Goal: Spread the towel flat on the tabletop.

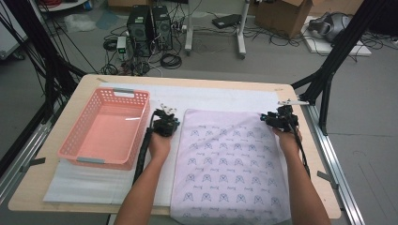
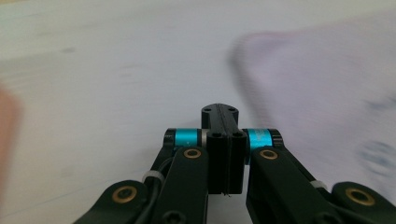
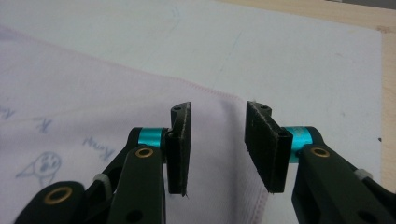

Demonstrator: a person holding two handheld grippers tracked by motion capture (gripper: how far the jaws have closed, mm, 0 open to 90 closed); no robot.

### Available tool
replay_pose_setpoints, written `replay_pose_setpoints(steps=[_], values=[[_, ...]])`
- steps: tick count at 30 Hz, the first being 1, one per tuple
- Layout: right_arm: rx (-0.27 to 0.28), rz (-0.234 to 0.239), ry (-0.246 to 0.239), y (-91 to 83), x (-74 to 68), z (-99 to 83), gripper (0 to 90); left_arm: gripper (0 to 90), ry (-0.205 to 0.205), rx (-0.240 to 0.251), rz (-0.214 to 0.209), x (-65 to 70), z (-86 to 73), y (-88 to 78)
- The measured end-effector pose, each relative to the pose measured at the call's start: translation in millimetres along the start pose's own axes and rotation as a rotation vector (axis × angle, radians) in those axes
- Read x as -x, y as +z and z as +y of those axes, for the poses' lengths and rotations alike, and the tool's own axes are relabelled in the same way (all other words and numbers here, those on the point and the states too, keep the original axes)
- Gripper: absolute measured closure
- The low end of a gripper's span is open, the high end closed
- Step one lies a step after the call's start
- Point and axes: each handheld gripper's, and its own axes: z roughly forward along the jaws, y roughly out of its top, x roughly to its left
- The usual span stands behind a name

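Note:
A pale lilac towel printed with small blue figures lies spread flat on the table, its near edge hanging over the front. My left gripper is just off the towel's far left corner, above the white sheet. In the left gripper view this gripper has its jaws pressed together with nothing between them, and the towel lies blurred to the right. My right gripper is at the towel's far right corner. In the right gripper view its jaws stand apart above the hemmed edge of the towel, not touching it.
A pink plastic basket stands empty at the left on a white foam sheet that covers most of the wooden table. Black frame posts rise at both sides. Computers and cables lie on the floor beyond.

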Motion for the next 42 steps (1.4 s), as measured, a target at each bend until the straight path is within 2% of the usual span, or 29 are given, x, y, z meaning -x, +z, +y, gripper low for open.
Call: replay_pose_setpoints(steps=[1, 2, 3, 5, 7, 9, 12, 14, 18, 19, 21, 22, 23, 26, 28, 29, 30, 31, 33, 35, 38, 39, 40, 41, 42], values=[[-0.002, 0.011, -0.005, -2.3, -0.9, -1.5, 61.0, 89.8, -0.045, -0.001, -0.008, -7.8, -0.1, -1.0], [-0.001, 0.017, -0.014, -4.2, -1.6, -3.2, 61.0, 89.6, -0.067, 0.004, -0.031, -11.4, -0.7, -1.6], [-0.005, 0.009, -0.027, -6.4, -2.2, -4.7, 61.0, 88.9, -0.055, 0.010, -0.065, -11.7, -0.8, -2.0], [-0.008, 0.002, -0.033, -8.9, -0.7, -8.2, 61.0, 78.4, -0.024, 0.031, -0.113, -6.1, -0.6, -1.7], [-0.012, -0.002, -0.019, -10.4, 1.7, -11.2, 61.0, 68.6, -0.015, 0.051, -0.167, 0.5, -0.2, -0.4], [-0.010, -0.001, -0.015, -12.7, 2.0, -13.5, 61.0, 63.4, 0.017, 0.060, -0.190, 7.3, 0.0, 0.4], [-0.020, 0.014, -0.019, -16.5, 0.7, -15.0, 60.0, 54.0, 0.023, 0.029, -0.218, 14.0, 1.9, 4.6], [-0.030, 0.024, -0.031, -19.6, -1.9, -14.8, 59.6, 52.0, 0.050, 0.014, -0.205, 19.4, 2.7, 7.3], [-0.028, 0.030, -0.065, -27.4, -6.7, -16.2, 57.5, 51.3, 0.041, 0.010, -0.173, 21.0, 3.0, 8.7], [-0.026, 0.031, -0.060, -29.4, -6.6, -18.0, 56.4, 52.6, 0.057, 0.009, -0.169, 22.9, 2.9, 8.7], [-0.026, 0.035, -0.048, -31.4, -5.4, -23.3, 55.9, 59.5, 0.123, 0.007, -0.149, 29.9, 2.5, 8.4], [-0.029, 0.036, -0.042, -31.9, -4.5, -26.4, 55.9, 64.5, 0.157, -0.005, -0.141, 33.7, 2.6, 9.4], [-0.033, 0.034, -0.041, -32.2, -3.0, -29.4, 55.9, 65.2, 0.182, -0.040, -0.141, 36.9, 3.3, 11.9], [-0.037, 0.036, -0.021, -33.9, 1.0, -37.1, 55.9, 73.4, 0.190, -0.039, -0.141, 43.7, 5.1, 14.2], [-0.035, 0.038, -0.009, -35.5, 2.7, -41.4, 55.9, 83.0, 0.186, -0.047, -0.160, 45.0, 6.3, 15.6], [-0.037, 0.038, -0.006, -36.5, 3.8, -43.2, 55.9, 86.3, 0.184, -0.054, -0.155, 45.9, 8.1, 16.4], [-0.037, 0.039, -0.002, -37.4, 5.1, -45.0, 55.9, 87.1, 0.169, -0.059, -0.155, 45.0, 9.8, 17.2], [-0.035, 0.036, -0.004, -38.1, 6.4, -46.1, 55.9, 87.2, 0.158, -0.068, -0.135, 42.2, 12.2, 17.5], [-0.029, 0.032, 0.009, -39.4, 7.9, -47.6, 56.1, 87.4, 0.094, -0.041, -0.094, 31.5, 15.9, 16.4], [-0.029, 0.028, 0.015, -40.7, 8.9, -48.7, 56.3, 87.4, 0.059, -0.032, -0.067, 19.7, 17.1, 15.9], [-0.031, 0.032, 0.028, -38.4, 7.9, -49.6, 56.6, 86.5, 0.061, -0.057, -0.057, 15.0, 13.4, 18.1], [-0.029, 0.035, 0.030, -36.5, 7.1, -49.7, 57.0, 84.2, 0.051, -0.053, -0.048, 15.5, 13.8, 18.2], [-0.031, 0.040, 0.031, -34.4, 6.4, -49.9, 57.7, 76.0, 0.034, -0.051, -0.044, 15.6, 14.0, 18.3], [-0.034, 0.041, 0.031, -32.2, 5.2, -50.1, 58.0, 65.4, 0.011, -0.054, -0.053, 15.0, 13.9, 18.8], [-0.039, 0.044, 0.036, -29.8, 3.8, -50.5, 58.8, 57.4, 0.002, -0.054, -0.081, 13.7, 13.5, 18.6]])
